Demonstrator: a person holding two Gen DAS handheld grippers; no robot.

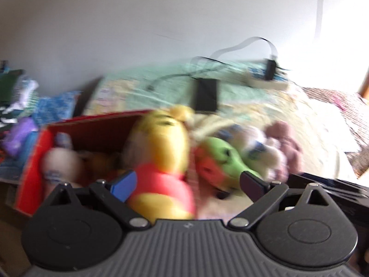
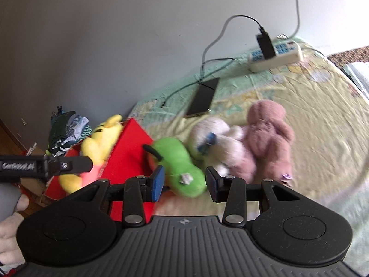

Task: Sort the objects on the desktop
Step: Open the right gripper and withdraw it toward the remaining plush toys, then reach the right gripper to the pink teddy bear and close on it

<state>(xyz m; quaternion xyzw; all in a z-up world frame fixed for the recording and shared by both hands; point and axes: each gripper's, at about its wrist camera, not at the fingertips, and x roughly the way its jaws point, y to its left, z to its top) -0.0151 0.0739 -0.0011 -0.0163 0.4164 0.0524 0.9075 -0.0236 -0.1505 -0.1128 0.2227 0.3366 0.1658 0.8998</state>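
Observation:
A yellow plush in a red top (image 1: 161,161) stands between the wide-apart fingers of my left gripper (image 1: 188,184), at the rim of a red box (image 1: 96,124). It is close to the blue pad only, and the view is blurred. In the right wrist view my right gripper (image 2: 185,183) has its fingers pressed on both sides of a green plush (image 2: 177,159) lying on the bedspread beside the red box (image 2: 131,143). A white plush (image 2: 216,136) and a pink plush (image 2: 269,133) lie just right of the green one.
A dark phone (image 2: 204,98) on a cable and a power strip (image 2: 276,56) lie farther back on the bedspread by the wall. A heap of clothes (image 2: 66,127) sits left of the box. Blurred soft things (image 1: 57,161) are inside the box. A person's hand (image 2: 9,230) is at the left edge.

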